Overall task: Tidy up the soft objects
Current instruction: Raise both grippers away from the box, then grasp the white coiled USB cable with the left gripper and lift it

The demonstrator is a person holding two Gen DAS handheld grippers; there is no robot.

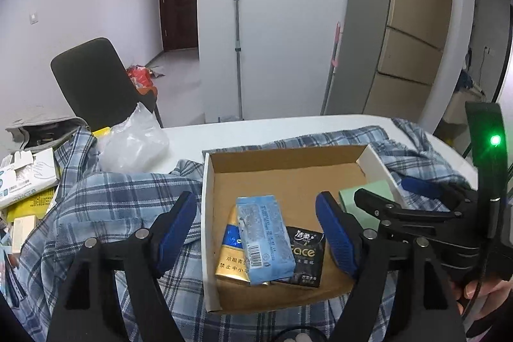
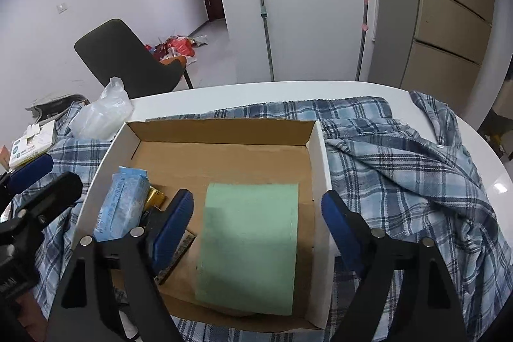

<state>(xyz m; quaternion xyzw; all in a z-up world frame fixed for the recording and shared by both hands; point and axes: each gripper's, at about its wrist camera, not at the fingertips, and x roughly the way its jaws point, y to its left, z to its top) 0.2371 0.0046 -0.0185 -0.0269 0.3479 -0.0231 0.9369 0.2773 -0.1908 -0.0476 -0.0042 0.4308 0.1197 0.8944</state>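
Hovering over the cardboard box (image 1: 282, 169), the left gripper (image 1: 256, 233) spreads wide above a blue tissue pack (image 1: 264, 239), holding nothing. The right gripper (image 2: 258, 223), equally spread and empty, straddles a green pad (image 2: 248, 246) inside the box, which sits on a plaid shirt (image 2: 400, 169).

Home: fridge (image 1: 413, 31), mops (image 1: 238, 31), chair (image 1: 96, 79).

shirt (image 2: 400, 169) blue plaid | box (image 2: 224, 156) brown | cloth (image 2: 250, 246) green

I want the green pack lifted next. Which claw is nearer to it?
Right. The right claw is open astride the green pack; the left claw is open over the blue pack beside it.
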